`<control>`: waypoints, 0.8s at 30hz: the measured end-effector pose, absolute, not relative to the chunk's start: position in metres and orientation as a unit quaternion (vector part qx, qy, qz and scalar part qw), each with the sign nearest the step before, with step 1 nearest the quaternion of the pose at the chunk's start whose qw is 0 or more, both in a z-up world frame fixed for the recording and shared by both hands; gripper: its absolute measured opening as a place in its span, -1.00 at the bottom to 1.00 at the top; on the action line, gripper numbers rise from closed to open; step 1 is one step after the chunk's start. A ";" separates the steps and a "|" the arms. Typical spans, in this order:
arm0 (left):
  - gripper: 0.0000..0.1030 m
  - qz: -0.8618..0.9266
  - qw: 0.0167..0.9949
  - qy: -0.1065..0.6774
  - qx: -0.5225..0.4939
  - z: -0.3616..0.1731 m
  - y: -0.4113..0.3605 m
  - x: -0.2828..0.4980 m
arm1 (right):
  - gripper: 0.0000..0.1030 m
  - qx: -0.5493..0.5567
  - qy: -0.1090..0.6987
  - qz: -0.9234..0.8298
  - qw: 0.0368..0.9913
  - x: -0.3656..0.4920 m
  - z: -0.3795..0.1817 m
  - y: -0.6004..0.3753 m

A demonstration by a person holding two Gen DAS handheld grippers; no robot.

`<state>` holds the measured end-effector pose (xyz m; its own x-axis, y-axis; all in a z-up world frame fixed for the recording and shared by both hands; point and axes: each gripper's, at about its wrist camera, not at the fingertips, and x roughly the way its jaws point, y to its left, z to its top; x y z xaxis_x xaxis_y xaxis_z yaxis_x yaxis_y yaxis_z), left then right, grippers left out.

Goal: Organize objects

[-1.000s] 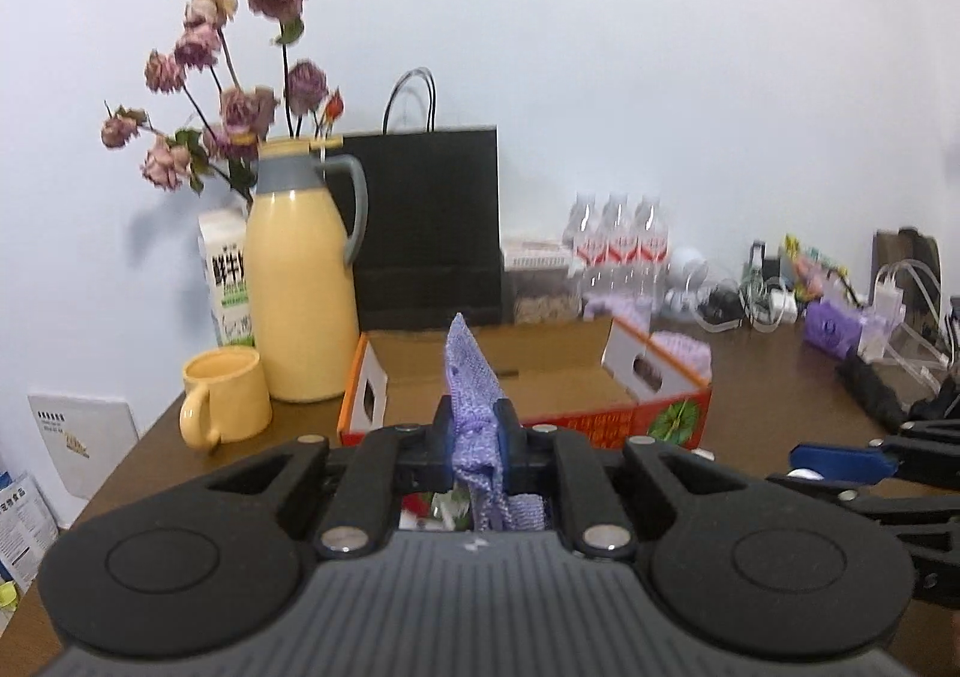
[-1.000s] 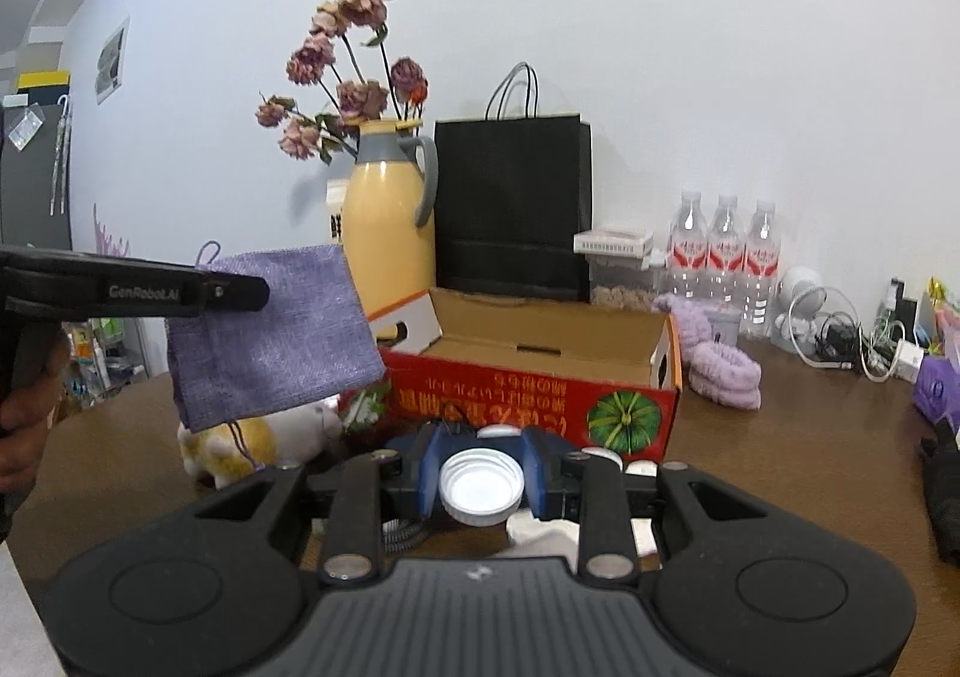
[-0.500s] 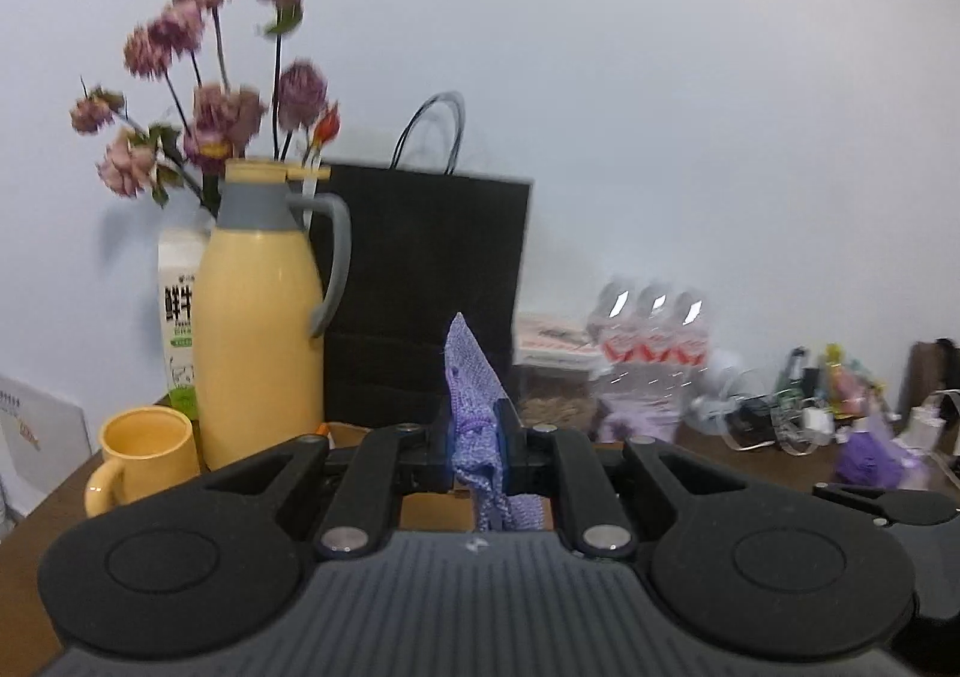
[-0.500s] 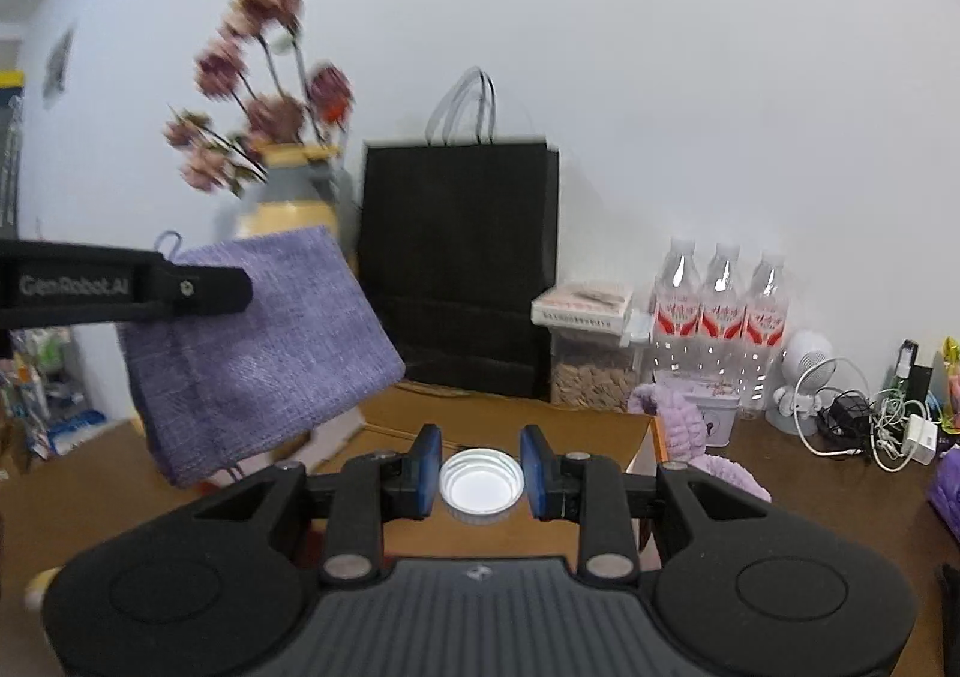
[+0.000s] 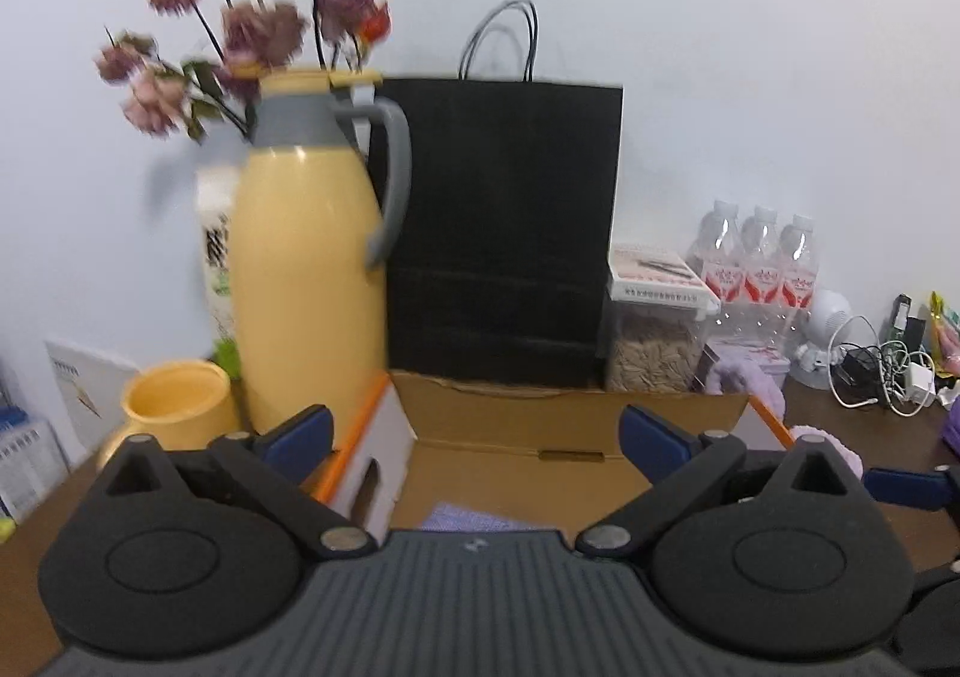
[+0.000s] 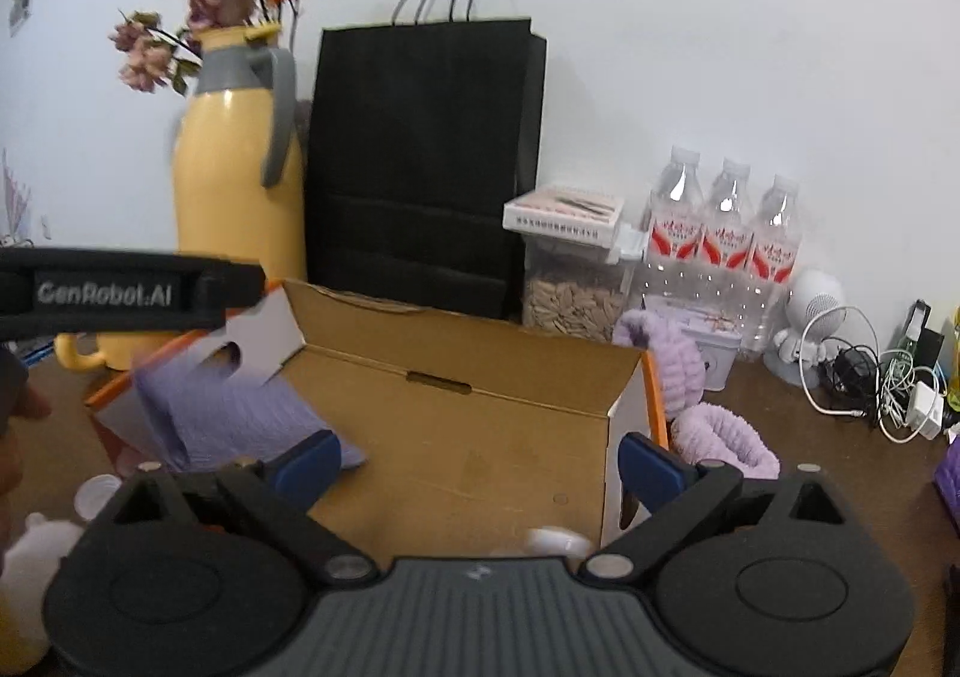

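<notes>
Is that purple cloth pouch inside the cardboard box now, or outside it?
Inside. The purple pouch lies in the open cardboard box, at its left end.

I'm in a lived-in home room: beyond my fingers a brown worktop point(image 6: 798, 473) against a white wall carries a thermos point(image 5: 306, 281) with dried flowers point(image 5: 252, 29), water bottles point(image 6: 726, 233) and tangled chargers point(image 6: 870, 377).

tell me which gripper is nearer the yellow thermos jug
Left. The left gripper sits over the box's left end, beside the yellow thermos jug. The right gripper is over the box's right half, farther off. Both have just opened, nothing between the jaws.
</notes>
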<state>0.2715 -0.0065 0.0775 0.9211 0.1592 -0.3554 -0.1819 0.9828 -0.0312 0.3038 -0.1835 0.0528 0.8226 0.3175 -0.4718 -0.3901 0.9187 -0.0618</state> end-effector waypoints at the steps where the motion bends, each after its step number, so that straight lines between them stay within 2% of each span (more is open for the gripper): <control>1: 1.00 0.085 0.980 0.180 -0.031 0.081 -0.007 0.267 | 1.00 -0.077 0.228 0.187 0.952 0.297 0.056 -0.186; 14: 1.00 0.075 0.984 0.162 -0.024 0.102 0.001 0.179 | 1.00 -0.074 0.190 0.183 0.962 0.198 0.075 -0.222; 24: 1.00 0.081 0.980 0.179 -0.031 0.077 0.028 0.102 | 1.00 -0.069 0.196 0.177 0.962 0.111 0.049 -0.264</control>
